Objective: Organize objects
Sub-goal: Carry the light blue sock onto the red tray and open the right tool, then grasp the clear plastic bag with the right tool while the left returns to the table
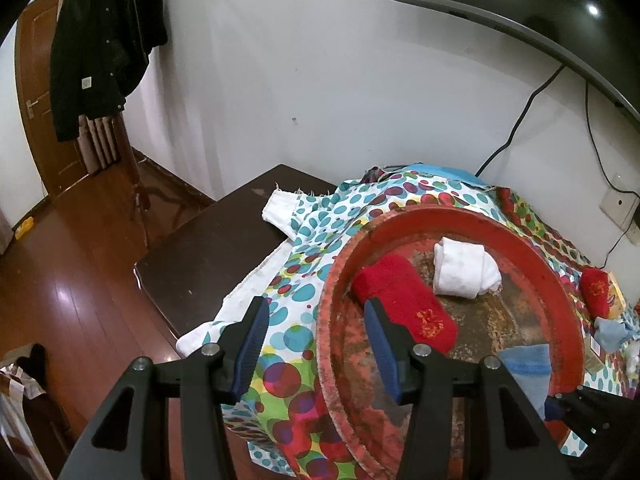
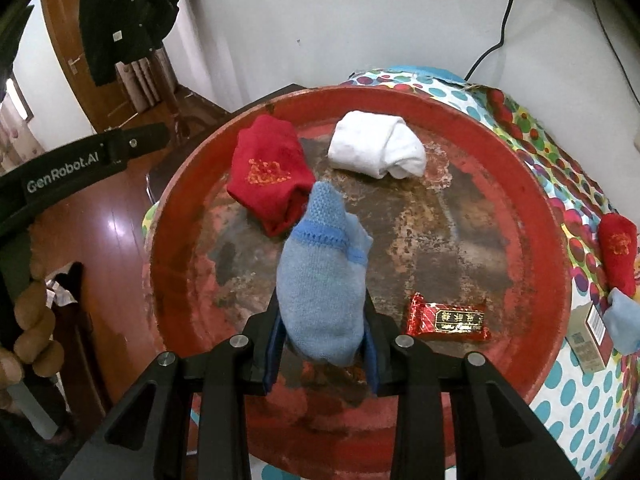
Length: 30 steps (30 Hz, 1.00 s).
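Note:
A worn round red tray (image 2: 552,240) (image 1: 332,280) lies on a dotted cloth. In it are a rolled red sock (image 2: 268,172) (image 1: 404,304), a rolled white sock (image 2: 376,148) (image 1: 464,268) and a red candy packet (image 2: 448,318). My right gripper (image 2: 322,344) is shut on a light blue sock (image 2: 324,280) (image 1: 528,372) and holds it over the tray's near part. My left gripper (image 1: 316,320) is open and empty over the tray's left rim. Another red sock (image 2: 618,252) (image 1: 596,286) and another blue sock (image 2: 624,324) (image 1: 610,332) lie on the cloth right of the tray.
The dotted cloth (image 1: 296,320) covers a dark wooden table (image 1: 208,248) against a white wall. A small box (image 2: 588,340) lies at the tray's right. Cables (image 1: 516,128) hang below a TV. A coat rack with black coats (image 1: 100,40) stands on the wooden floor at the left.

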{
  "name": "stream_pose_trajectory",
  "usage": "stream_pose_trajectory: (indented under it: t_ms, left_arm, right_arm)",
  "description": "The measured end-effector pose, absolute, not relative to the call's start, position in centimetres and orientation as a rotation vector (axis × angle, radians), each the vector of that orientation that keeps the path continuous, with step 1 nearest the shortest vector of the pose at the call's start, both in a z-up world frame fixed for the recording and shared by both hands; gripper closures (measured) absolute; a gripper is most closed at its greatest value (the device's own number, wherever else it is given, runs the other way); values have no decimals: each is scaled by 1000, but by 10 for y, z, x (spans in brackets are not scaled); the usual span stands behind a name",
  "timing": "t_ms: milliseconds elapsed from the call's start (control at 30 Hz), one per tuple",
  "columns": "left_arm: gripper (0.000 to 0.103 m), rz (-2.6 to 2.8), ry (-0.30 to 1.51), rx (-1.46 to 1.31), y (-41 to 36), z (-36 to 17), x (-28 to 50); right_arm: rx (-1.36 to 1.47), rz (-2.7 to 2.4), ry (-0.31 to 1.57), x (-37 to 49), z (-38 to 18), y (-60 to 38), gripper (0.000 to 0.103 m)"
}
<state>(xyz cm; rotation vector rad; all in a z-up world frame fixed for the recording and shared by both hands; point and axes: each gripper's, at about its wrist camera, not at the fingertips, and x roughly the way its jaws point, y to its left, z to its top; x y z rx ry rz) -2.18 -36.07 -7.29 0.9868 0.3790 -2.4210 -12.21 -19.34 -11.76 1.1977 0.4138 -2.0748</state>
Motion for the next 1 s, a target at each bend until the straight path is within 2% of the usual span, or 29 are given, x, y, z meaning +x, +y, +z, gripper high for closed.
stream_pose_trajectory:
  t_ms: [67, 133, 200, 433, 633, 1000]
  left_arm:
    - [52, -2422, 381, 990, -360, -74, -22]
    - [52, -2423, 373, 996, -359, -75, -24]
    - [52, -2426, 364, 999, -357, -75, -24]
    - [52, -2444, 323, 1009, -347, -76, -28]
    - [52, -2470, 289, 1014, -337, -74, -30]
    - [52, -2561, 242, 1028, -313, -72, -36]
  right_arm:
    - [1193, -2076, 412, -122, -118, -192, 65]
    - [1186, -2092, 408, -121, -116, -192, 50]
    - [1169, -2108, 401, -121, -113, -189, 44]
    - [1117, -2167, 357, -118, -92, -167, 38]
    - [1085, -2265, 287, -121, -74, -124, 38]
    - [1212, -2561, 176, -160, -77, 20, 38]
